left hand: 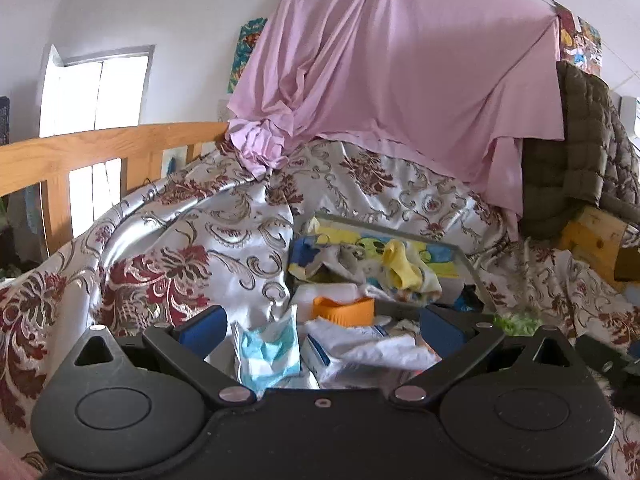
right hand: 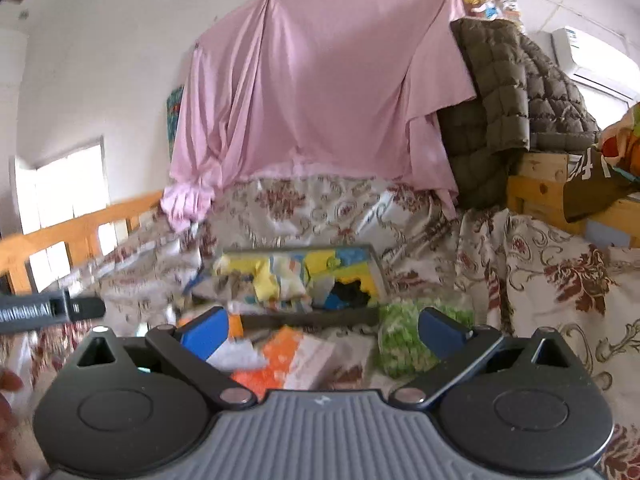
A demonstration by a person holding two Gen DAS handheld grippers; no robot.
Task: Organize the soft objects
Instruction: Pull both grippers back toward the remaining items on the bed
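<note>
Soft objects [left hand: 396, 276] heap in a shallow tray [left hand: 464, 254] on the floral bedspread [left hand: 180, 240]; the left gripper [left hand: 320, 330] gapes wide above loose packets [left hand: 268, 350], holding nothing. From the right wrist, the right gripper [right hand: 322, 334] also stands wide and empty, before the tray [right hand: 376, 268], a green bag [right hand: 404, 340] just beside its right finger.

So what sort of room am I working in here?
Most likely a bedroom. The clutter lies on a floral bedspread with a wooden bed rail along its far side, a pink sheet hangs on the wall behind, and a quilted jacket is draped over a wooden frame.
</note>
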